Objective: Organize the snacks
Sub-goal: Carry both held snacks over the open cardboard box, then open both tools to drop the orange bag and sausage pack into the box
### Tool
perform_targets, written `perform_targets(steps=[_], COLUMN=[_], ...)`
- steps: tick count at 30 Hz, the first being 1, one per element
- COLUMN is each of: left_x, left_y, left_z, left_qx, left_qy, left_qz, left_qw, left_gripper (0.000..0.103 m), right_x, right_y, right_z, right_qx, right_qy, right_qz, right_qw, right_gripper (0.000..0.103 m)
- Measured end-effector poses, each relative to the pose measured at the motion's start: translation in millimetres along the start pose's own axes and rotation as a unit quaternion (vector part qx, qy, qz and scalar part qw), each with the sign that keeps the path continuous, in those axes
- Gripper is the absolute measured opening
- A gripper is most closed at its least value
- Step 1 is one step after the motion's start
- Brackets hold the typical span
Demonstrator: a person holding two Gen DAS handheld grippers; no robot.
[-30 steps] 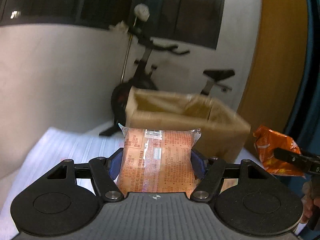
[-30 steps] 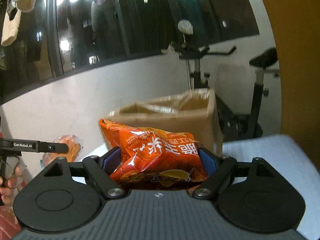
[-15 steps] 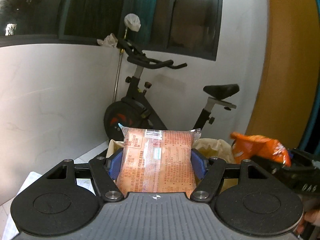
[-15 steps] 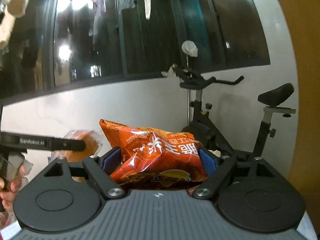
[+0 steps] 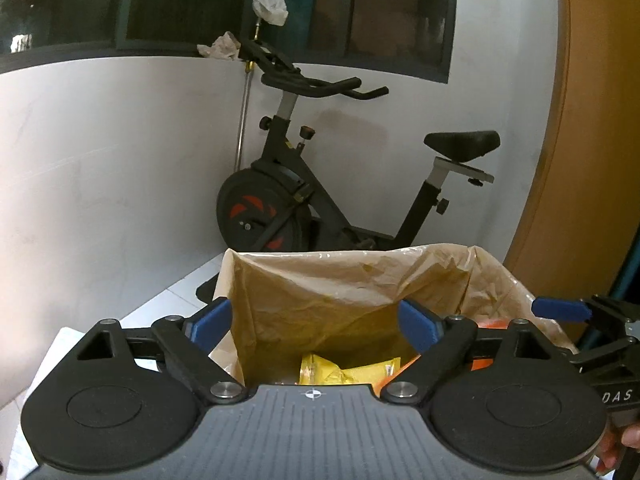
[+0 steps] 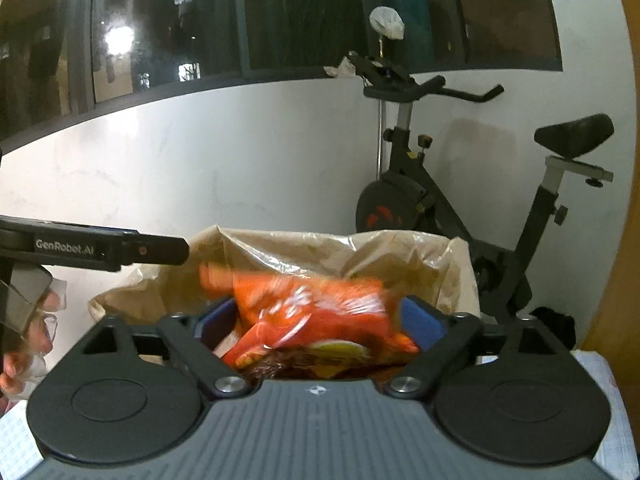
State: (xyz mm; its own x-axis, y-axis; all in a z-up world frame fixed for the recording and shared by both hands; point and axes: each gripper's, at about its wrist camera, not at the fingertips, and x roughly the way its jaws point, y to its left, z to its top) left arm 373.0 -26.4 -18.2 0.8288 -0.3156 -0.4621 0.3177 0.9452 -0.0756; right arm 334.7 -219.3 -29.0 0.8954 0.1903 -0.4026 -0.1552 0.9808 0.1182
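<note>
hovering over lined box (image 5: pixel 352 280) | left gripper (image 5: pixel 316 322) spread, empty | right gripper (image 6: pixel 318 318) spread, chip bag (image 6: pixel 316 320) loose between

Blurred orange chip bag (image 6: pixel 316 320) above lined box (image 6: pixel 400 252), yellow packet (image 5: pixel 348 372) inside

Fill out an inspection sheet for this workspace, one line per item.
Surface: white textured sheet under the box.
Job's things: lined box, yellow packet inside; orange chip bag blurred between the right pads, over the box.
Clutter: nothing seen.
Grippers: left gripper open, empty; right gripper open around the bag.
Cables: nothing seen.
Surroundings: exercise bike, white wall, dark windows.
</note>
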Motion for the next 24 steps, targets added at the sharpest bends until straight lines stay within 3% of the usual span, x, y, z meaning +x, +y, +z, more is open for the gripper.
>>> perform_targets(steps=[8, 14, 24], left_x=[-38, -89, -160], left_y=[12, 26, 32], left_z=[-11, -30, -105], left_qx=[-0.033, -0.054, -0.079], left_qy=[-0.011, -0.029, -0.024], left_qz=[-0.002, 0.012, 0.057], left_qw=[0.9994, 0.998, 0.9949], left_gripper=[0.092, 0.091, 0.091], right_x=[-29, -69, -127], right_y=[-10, -8, 16], right_z=[-1, -14, -73], right_qx=[0.025, 0.053, 0.075], right_qy=[-0.009, -0.021, -0.028], right_qz=[-0.01, -0.008, -0.008], right_qw=[1.0, 0.998, 0.997], right_gripper=[0.097, 0.097, 0.097])
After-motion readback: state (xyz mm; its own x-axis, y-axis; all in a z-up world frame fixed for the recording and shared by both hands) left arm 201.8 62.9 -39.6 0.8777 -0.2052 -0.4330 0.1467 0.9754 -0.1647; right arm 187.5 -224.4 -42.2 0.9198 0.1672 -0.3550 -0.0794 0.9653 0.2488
